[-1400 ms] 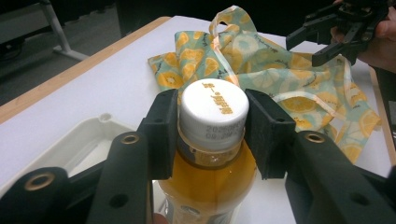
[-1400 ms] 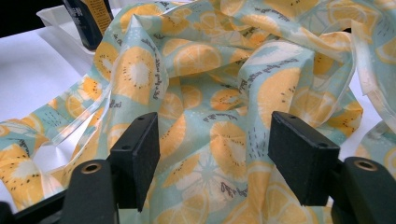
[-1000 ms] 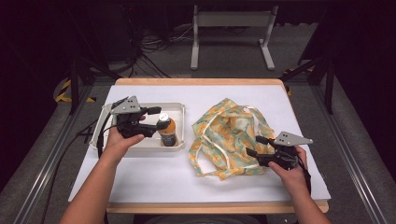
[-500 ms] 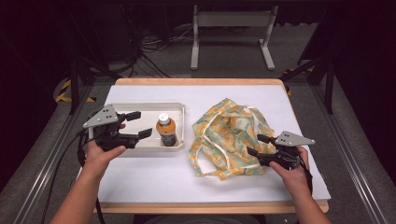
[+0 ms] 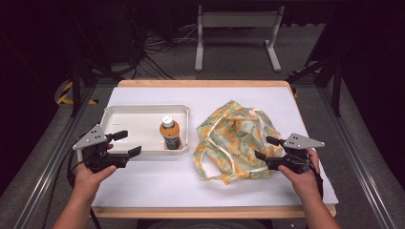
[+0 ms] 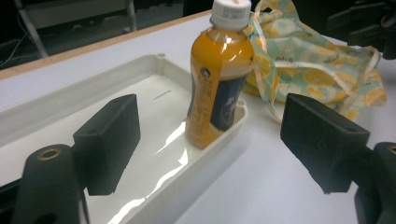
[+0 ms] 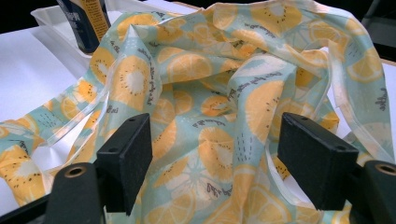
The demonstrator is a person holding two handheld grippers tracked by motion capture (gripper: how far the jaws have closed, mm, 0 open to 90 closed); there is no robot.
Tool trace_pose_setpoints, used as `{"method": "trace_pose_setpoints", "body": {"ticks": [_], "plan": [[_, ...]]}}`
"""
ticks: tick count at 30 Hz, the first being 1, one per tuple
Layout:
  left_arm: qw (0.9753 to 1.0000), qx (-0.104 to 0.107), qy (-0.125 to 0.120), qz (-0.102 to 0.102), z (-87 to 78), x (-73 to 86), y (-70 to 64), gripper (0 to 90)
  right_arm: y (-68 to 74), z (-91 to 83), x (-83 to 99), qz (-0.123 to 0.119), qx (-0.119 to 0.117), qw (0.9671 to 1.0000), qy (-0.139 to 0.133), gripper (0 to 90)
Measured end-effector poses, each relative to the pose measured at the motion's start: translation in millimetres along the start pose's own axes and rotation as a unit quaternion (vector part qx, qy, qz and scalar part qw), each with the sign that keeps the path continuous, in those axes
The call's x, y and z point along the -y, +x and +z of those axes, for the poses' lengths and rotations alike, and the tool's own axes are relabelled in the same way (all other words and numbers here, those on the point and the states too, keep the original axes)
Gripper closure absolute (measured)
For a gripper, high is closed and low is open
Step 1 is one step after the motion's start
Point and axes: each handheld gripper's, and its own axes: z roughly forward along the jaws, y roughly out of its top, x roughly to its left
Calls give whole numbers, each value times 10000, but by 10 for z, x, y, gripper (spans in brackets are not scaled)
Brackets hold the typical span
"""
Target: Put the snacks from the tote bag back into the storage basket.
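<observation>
An orange drink bottle [image 5: 169,133] with a white cap stands upright in the right front corner of a white tray [image 5: 143,112]. My left gripper [image 5: 128,143] is open at the tray's front left edge, well apart from the bottle. In the left gripper view, the bottle [image 6: 219,79] stands beyond the wide-apart jaws, in the tray [image 6: 93,98]. A crumpled cloth bag [image 5: 234,138] with an orange-slice print lies right of the tray. My right gripper [image 5: 266,148] is open at the bag's right edge. In the right gripper view, the bag [image 7: 210,93] spreads between and beyond the jaws.
A white sheet covers the table [image 5: 157,186], with a wooden edge at the back. Bare white surface runs along the front. The bag's pale handles [image 5: 210,167] trail toward the front. Dark floor, cables and a metal stand [image 5: 236,28] lie behind the table.
My left gripper has drawn back from the bottle, moving left and toward the front edge, open. The bottle stays upright in the tray. The right gripper has not moved.
</observation>
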Motion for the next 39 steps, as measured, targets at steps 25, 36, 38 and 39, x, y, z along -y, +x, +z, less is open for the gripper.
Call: {"method": "trace_pose_setpoints", "body": {"ticks": [25,36,38,39], "plan": [[9979,-510,238,-330,160,611,97,197,-70,-19,59,23,132,9999,-19,238],[9968,-628,397,-301,247,739,143,204,-97,10,116,67,122,9999,-9,215],[9968,-606,405,-337,257,758,158,204,-108,15,125,171,134,9998,23,190],[9968,-605,384,-356,259,764,165,204,-114,16,129,187,131,9997,19,189]]}}
